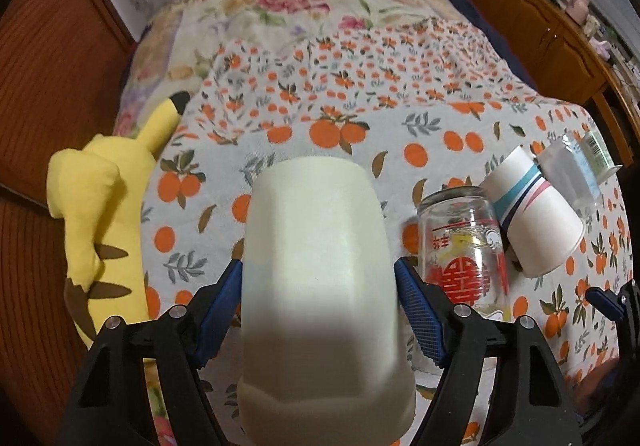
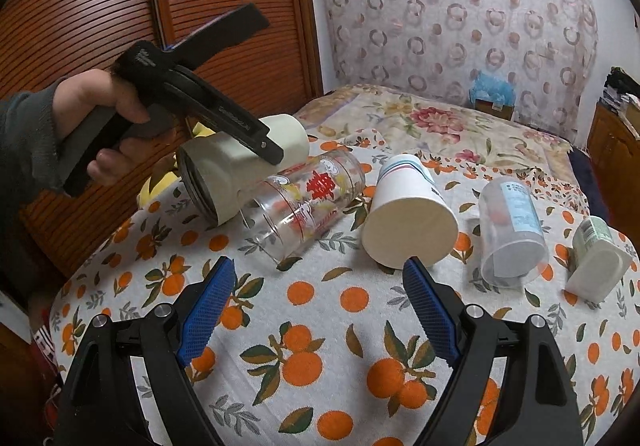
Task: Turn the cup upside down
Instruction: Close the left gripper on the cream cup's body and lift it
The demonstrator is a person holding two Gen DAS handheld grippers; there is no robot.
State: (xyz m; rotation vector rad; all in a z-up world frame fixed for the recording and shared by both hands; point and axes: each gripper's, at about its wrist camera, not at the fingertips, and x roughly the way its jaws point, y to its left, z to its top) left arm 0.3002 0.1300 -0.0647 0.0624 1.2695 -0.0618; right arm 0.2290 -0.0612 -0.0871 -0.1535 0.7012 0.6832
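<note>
Left wrist view: the cream cup (image 1: pixel 320 278) is pinched by the left claw (image 1: pixel 318 286), tilted beside the glass (image 1: pixel 464 250). The flip is judged underway; rotation until mouth-down is called for. The right claw (image 2: pixel 318 310) is spread, empty.

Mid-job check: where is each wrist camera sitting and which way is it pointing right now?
Left wrist: on the left gripper, looking along its fingers at the clamped cream plastic cup, bed beyond.
Right wrist: on the open right gripper, facing the orange-print cloth; left hand visible.
Shared: the cream cup, printed clear glass, striped white paper cup.
</note>
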